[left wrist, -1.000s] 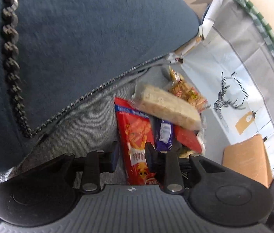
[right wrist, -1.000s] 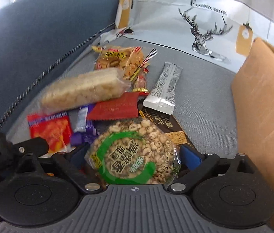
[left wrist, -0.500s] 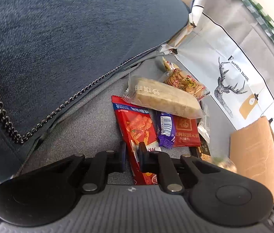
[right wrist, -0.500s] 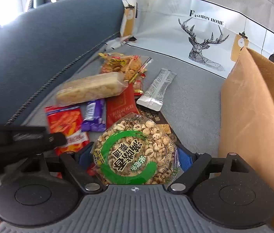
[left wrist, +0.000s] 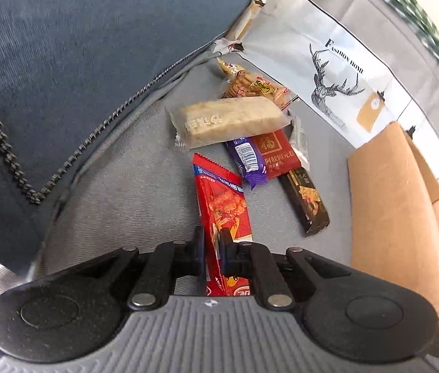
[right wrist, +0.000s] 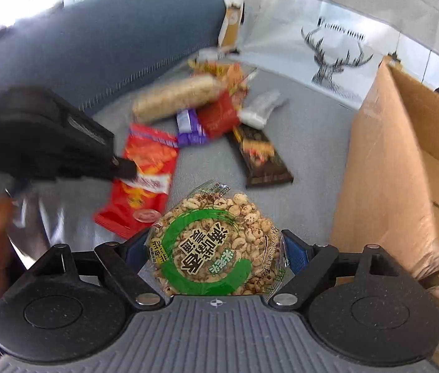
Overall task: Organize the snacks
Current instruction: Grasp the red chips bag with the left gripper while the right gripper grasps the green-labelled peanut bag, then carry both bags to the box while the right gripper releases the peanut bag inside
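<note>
My left gripper (left wrist: pixel 211 244) is shut on a long red snack packet (left wrist: pixel 222 199) and holds it off the grey sofa seat (left wrist: pixel 126 199). In the right wrist view the left gripper (right wrist: pixel 126 168) pinches the same red packet (right wrist: pixel 147 168). My right gripper (right wrist: pixel 216 248) is shut on a round clear pack of puffed grain with a green ring label (right wrist: pixel 216 245), held above the seat beside the open cardboard box (right wrist: pixel 406 161). Other snacks lie in a heap: a pale rice bar (left wrist: pixel 231 121), a purple bar (left wrist: pixel 247 158), a red square packet (left wrist: pixel 277 152), a black bar (left wrist: pixel 306 199).
A blue sofa back cushion (left wrist: pixel 79 46) rises at the left. A white cloth with a deer print (left wrist: pixel 334 84) hangs behind the heap. The cardboard box (left wrist: pixel 396 217) stands at the right. An orange cracker pack (left wrist: pixel 250 84) and a white sachet (right wrist: pixel 263 108) lie at the heap's far side.
My left gripper closed on the red packet and lifted it back from the heap. My right gripper rose with the puffed grain pack and moved toward the box.
</note>
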